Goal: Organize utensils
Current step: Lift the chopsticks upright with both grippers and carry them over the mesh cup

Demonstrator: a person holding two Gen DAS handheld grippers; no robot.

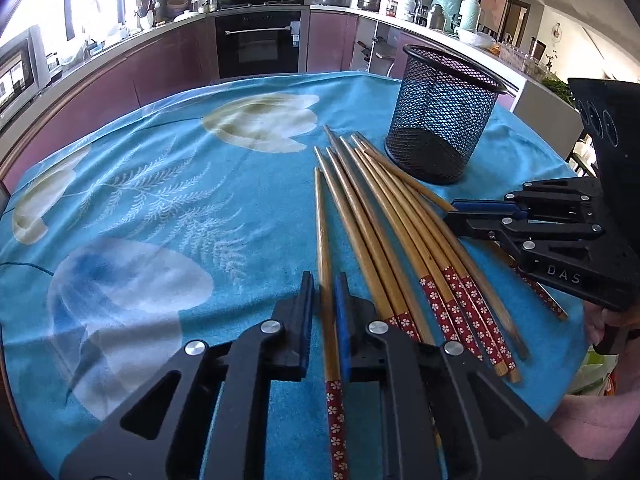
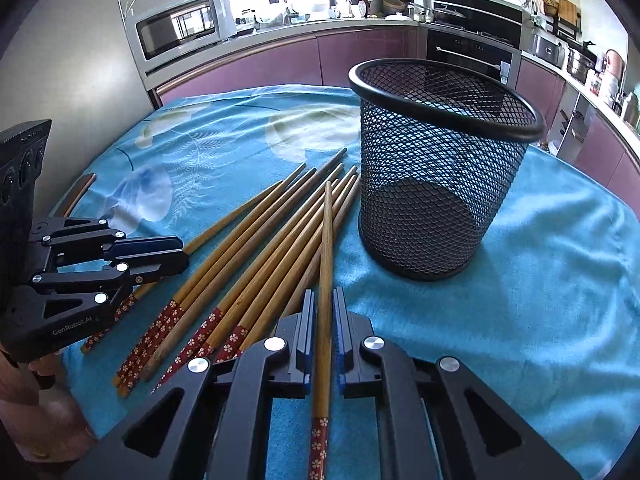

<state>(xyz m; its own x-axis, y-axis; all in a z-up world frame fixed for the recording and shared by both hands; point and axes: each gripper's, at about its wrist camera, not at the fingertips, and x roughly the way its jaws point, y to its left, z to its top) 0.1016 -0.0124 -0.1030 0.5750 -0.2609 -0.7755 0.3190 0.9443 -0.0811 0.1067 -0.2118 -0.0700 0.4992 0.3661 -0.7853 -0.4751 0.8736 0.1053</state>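
The left gripper [image 1: 325,300] is clamped on one chopstick [image 1: 322,240], the right gripper [image 2: 323,312] on another chopstick [image 2: 327,240] (both red-patterned at the handle). The remaining chopsticks [image 1: 392,220] lie fanned mid-table beside the upright mesh cup [image 2: 436,168], on the blue cloth [image 1: 160,200].

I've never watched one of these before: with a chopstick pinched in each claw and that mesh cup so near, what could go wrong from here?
Each gripper, left and right, is shut on one chopstick only.

1. The left chopstick is gripped near its patterned end, so the long front could swing or slip when lifted.
2. The right chopstick lies across the pile; lifting may scatter neighbours.
3. The mesh cup looks light; a bump on its rim could tip it.
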